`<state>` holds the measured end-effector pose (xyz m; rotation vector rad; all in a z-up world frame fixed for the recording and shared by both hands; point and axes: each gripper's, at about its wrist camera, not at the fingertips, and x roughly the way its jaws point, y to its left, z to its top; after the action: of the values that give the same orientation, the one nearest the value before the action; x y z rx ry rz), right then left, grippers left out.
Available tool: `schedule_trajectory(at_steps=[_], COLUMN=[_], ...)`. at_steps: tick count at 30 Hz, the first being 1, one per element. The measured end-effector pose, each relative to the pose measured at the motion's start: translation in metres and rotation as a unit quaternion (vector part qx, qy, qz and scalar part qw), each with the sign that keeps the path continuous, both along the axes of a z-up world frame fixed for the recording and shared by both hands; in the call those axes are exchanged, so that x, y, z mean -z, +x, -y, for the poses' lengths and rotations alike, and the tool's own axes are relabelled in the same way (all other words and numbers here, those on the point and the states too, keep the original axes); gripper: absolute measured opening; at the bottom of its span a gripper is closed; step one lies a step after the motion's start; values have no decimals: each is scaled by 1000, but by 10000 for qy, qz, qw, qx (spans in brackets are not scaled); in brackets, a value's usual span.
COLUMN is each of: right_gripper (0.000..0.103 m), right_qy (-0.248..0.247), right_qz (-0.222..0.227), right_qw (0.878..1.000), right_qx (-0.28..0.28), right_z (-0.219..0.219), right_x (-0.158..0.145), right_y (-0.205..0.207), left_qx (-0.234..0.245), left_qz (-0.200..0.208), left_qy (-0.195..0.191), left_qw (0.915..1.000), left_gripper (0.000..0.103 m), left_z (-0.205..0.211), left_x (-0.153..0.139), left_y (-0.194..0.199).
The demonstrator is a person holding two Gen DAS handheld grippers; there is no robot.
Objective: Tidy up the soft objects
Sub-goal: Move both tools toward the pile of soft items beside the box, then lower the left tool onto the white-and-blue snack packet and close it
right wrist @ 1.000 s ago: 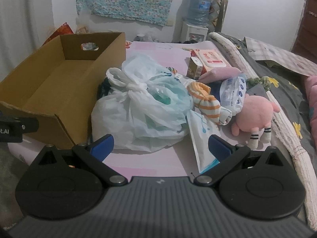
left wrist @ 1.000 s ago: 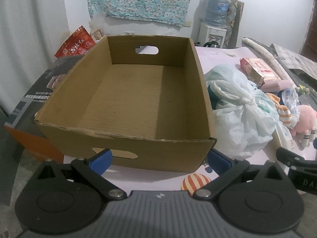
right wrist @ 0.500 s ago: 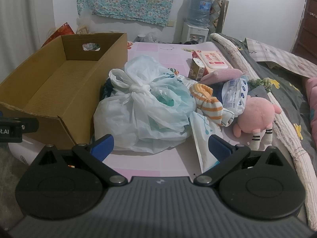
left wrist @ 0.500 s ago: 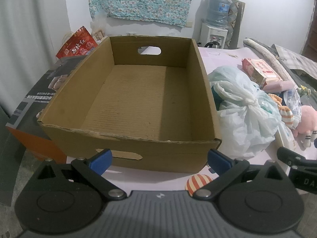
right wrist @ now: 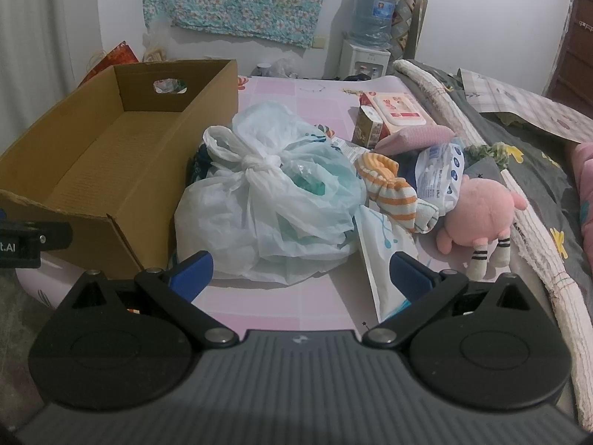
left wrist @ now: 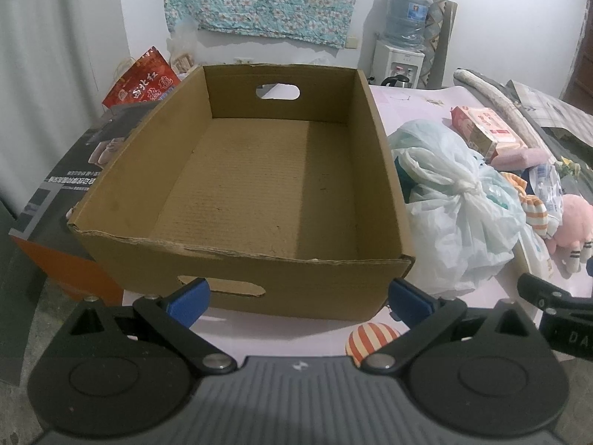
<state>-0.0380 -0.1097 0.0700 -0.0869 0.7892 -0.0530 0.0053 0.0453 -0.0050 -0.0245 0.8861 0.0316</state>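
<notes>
An empty cardboard box with handle cut-outs sits on a pink table. To its right lies a knotted white plastic bag with teal contents. Beyond it are an orange-striped soft toy, a pink plush and a blue-white wipes pack. My left gripper is open just in front of the box's near wall. My right gripper is open near the bag's front, holding nothing.
A tissue box and a pink cloth lie at the back. A striped ball pattern shows near the table edge. Grey bedding lies right, a red bag left, a water dispenser behind.
Both grippers have edged slightly forward and up; the box and bag sit a little lower in view. Nothing was taken hold of.
</notes>
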Motion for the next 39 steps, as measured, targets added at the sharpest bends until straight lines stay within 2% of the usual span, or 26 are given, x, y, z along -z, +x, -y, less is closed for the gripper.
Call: schedule_trajectory(at_steps=[28, 35, 39], right_gripper=[102, 102, 102], right_qy=[68, 517, 611], right_qz=[-91, 27, 296], right_qw=[9999, 9986, 9970], right_qx=[34, 133, 380], right_z=[3, 30, 62], right_x=[8, 12, 19], right_y=[2, -9, -27], left_qx=[-6, 289, 649], left_qz=[-74, 133, 310], left_qy=[30, 135, 94], left_qw=[10000, 9994, 9974], left_gripper=[103, 103, 103], left_z=[-1, 14, 31], left_x=[2, -3, -7], left_y=[0, -2, -2])
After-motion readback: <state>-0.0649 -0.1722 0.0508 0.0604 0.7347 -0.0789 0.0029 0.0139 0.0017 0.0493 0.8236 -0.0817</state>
